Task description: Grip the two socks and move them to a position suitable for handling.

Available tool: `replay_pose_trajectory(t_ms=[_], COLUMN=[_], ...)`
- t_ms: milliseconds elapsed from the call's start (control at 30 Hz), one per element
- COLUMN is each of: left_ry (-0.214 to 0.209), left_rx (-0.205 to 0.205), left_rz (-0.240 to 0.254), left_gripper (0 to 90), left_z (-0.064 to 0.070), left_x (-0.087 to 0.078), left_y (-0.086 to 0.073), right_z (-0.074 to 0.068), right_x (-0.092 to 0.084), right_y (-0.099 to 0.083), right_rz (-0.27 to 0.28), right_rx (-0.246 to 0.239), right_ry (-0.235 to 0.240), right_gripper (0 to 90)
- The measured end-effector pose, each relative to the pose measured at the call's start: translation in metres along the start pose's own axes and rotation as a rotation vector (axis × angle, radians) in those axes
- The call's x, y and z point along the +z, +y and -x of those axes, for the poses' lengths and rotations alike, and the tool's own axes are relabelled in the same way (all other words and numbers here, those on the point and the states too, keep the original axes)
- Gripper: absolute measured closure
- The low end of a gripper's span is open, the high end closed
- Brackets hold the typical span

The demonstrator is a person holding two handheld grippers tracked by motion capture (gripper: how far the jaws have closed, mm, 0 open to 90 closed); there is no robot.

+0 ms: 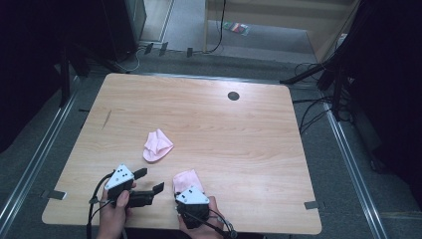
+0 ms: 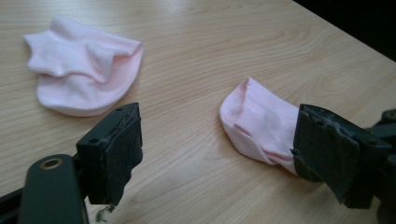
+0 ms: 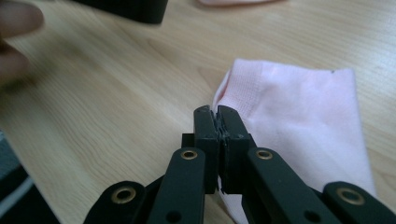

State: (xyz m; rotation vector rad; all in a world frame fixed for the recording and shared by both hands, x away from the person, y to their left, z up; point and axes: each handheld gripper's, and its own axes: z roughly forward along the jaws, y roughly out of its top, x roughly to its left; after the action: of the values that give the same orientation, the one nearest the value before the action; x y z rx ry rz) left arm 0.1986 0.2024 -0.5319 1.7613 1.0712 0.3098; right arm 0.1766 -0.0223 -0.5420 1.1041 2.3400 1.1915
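The right gripper (image 3: 217, 122) had its jaws pressed together on the near sock's (image 3: 299, 121) edge, lower centre of the high view. The left gripper (image 1: 147, 180) stood spread, holding nothing. So thin a pinch could have slipped off, dropping the sock.

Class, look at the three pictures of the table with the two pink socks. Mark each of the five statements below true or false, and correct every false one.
1. Two pink socks lie on the wooden table. True: the far sock and the near sock.
2. The left tool stands open with nothing between its jaws. True.
3. The right tool stands wide open. False: its jaws are shut together, at the near sock's edge.
4. The two socks overlap. False: bare table lies between them.
5. A blue cup stands beside the far sock. False: no cup is there; the small dark round spot near the far edge is flat.
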Motion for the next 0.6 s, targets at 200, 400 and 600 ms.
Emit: replay_pose_trajectory(t_ms=[200,400,600], left_ry=[-0.024,-0.027,0.043], left_rx=[-0.020,-0.017,-0.001], left_rz=[-0.002,-0.069,-0.141], left_gripper=[23.3,18.5,38.6], left_z=[0.003,0.011,0.019], left_x=[0.005,0.021,0.045], left_y=[0.000,0.001,0.006], right_z=[0.016,0.037,0.070], right_x=[-0.023,-0.038,-0.055], right_y=[0.013,0.019,0.014], right_rz=[0.099,0.155,0.190], right_rx=[0.098,0.158,0.271], right_ry=[0.025,0.013,-0.014], right_gripper=[88.9,88.8,88.6])
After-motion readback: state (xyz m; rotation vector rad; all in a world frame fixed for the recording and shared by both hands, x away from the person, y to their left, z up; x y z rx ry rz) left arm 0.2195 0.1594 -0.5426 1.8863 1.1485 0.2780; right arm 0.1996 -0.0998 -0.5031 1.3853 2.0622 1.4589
